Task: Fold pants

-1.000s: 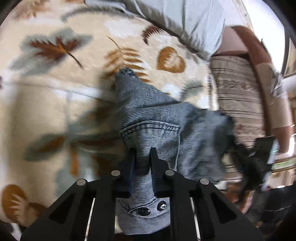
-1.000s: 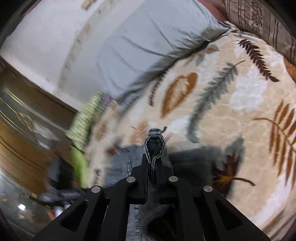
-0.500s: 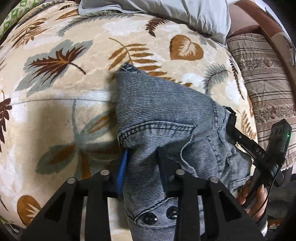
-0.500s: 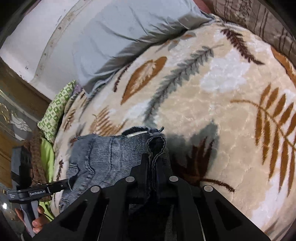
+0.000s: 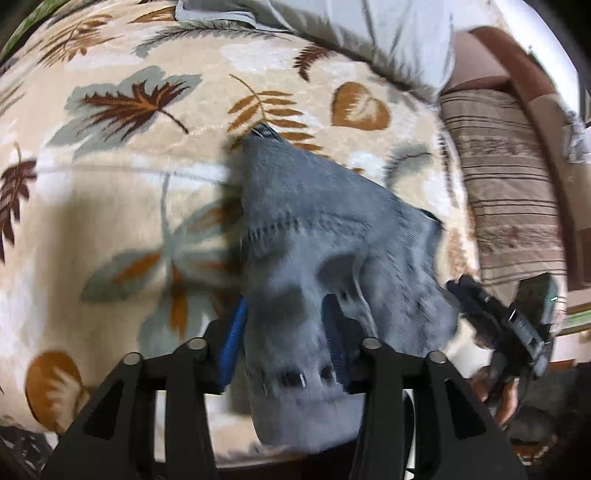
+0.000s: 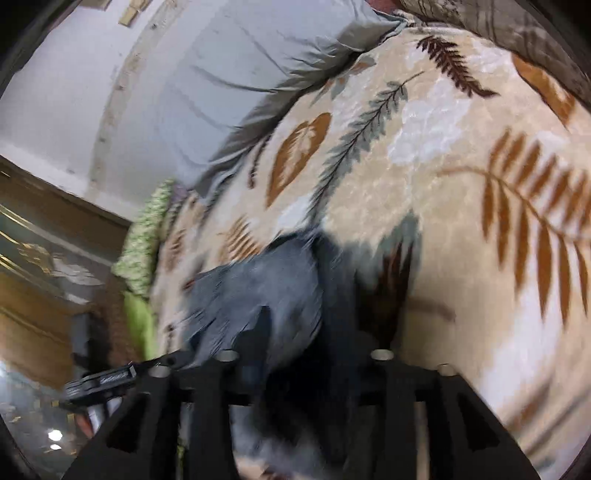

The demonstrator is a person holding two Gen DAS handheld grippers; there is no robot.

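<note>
The grey-blue denim pants [image 5: 317,236] lie bunched on the leaf-patterned blanket [image 5: 122,155], with the buttoned waistband nearest the left wrist camera. My left gripper [image 5: 284,332] straddles the waistband. Its jaws are opening, the blue pads [image 5: 233,332] stand off the cloth, and denim still lies between them. In the right wrist view the pants [image 6: 255,284] rest on the blanket [image 6: 461,221]. My right gripper [image 6: 317,325] is over their dark edge with its jaws opening and cloth loose between the fingers. Each view is blurred. The right gripper [image 5: 498,317] shows at the pants' far side, and the left gripper [image 6: 110,376] at the lower left.
A grey pillow [image 5: 369,33] lies at the head of the bed. A brown striped cushion [image 5: 509,192] runs along one side. A green patterned cloth [image 6: 147,236] hangs at the bed's edge beside wooden furniture [image 6: 37,295]. A hand [image 5: 506,398] holds the right gripper.
Both grippers were shut on the pants and now stand with their jaws apart. The pants came down from hanging and now rest on the blanket.
</note>
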